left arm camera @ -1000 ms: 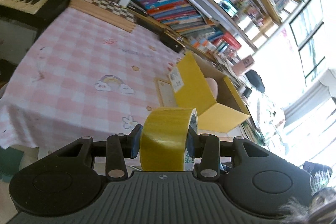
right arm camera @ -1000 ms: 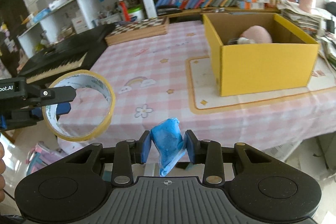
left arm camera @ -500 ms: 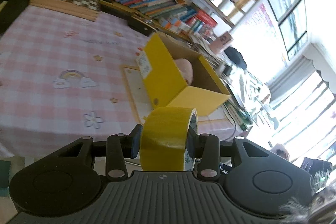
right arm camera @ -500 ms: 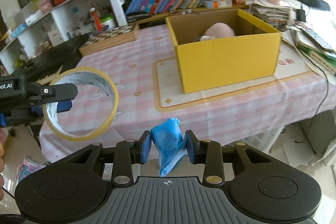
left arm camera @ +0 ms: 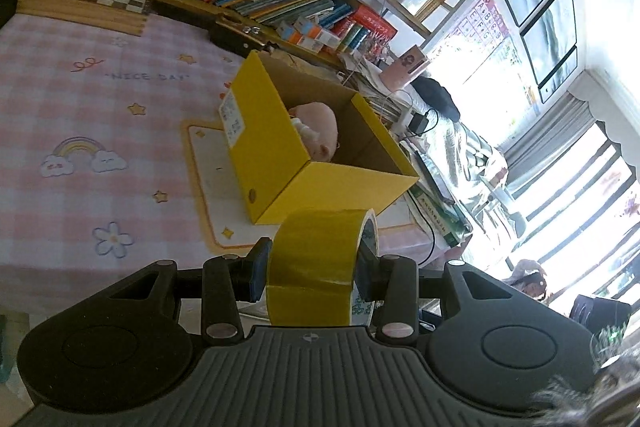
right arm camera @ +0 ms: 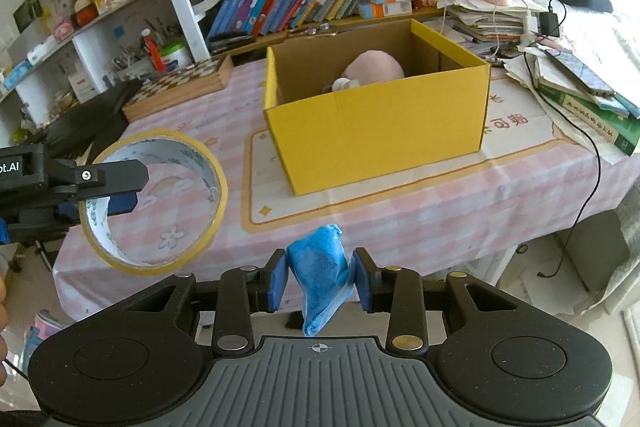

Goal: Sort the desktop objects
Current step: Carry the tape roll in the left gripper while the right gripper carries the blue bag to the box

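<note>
A roll of yellow tape [left arm camera: 318, 263] is held off the bench, in the air before its near edge, standing on its rim; its inner side is white with small prints. To the right of it, a blue crumpled bag [right arm camera: 320, 271] is also held in the air, its thin tail hanging down. Far on the bench stands an open yellow box [right arm camera: 380, 131] on a mat. Inside lies a pink round plush [right arm camera: 374, 65].

One tape roll [left arm camera: 320, 259], one blue bag [right arm camera: 320, 271], one yellow box [right arm camera: 380, 131], one chessboard [right arm camera: 180, 87].
</note>
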`<state>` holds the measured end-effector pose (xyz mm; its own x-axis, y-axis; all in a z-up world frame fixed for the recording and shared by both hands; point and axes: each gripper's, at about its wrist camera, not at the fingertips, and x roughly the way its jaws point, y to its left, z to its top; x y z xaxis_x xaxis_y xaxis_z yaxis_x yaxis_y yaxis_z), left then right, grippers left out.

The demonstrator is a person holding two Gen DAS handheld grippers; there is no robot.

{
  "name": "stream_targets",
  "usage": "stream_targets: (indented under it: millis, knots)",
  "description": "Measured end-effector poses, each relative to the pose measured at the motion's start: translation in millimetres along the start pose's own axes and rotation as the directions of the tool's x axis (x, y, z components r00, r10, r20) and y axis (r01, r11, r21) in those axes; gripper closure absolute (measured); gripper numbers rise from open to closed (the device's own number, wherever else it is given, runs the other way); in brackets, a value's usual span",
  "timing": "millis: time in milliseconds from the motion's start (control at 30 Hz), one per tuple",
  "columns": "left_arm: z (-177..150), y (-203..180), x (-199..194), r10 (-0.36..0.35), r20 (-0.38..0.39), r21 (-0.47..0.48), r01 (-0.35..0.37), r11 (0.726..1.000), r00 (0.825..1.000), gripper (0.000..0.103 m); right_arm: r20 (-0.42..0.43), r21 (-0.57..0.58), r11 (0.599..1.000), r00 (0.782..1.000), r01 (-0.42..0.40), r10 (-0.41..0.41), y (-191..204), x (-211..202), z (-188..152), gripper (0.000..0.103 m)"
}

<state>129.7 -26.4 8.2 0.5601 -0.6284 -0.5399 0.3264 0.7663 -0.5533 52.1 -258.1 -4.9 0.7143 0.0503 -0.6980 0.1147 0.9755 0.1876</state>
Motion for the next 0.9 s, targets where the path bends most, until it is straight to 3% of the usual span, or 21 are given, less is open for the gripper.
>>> stream_targets:
  millis: [467, 900]
  knots:
    - [7, -59, 55, 0.028, 0.000, 0.030, -0.028, 0.999, 1.000, 0.064, -0.022, -0.001, 0.999, 0.999, -0.038, 0.038, -71, 14, 29, 0.068]
    - [36, -102, 85, 0.099, 0.140, 0.060, -0.108, 0.992, 0.985, 0.064, 0.041, -0.070, 0.988, 0.989, -0.138, 0.141, -114, 31, 84, 0.068]
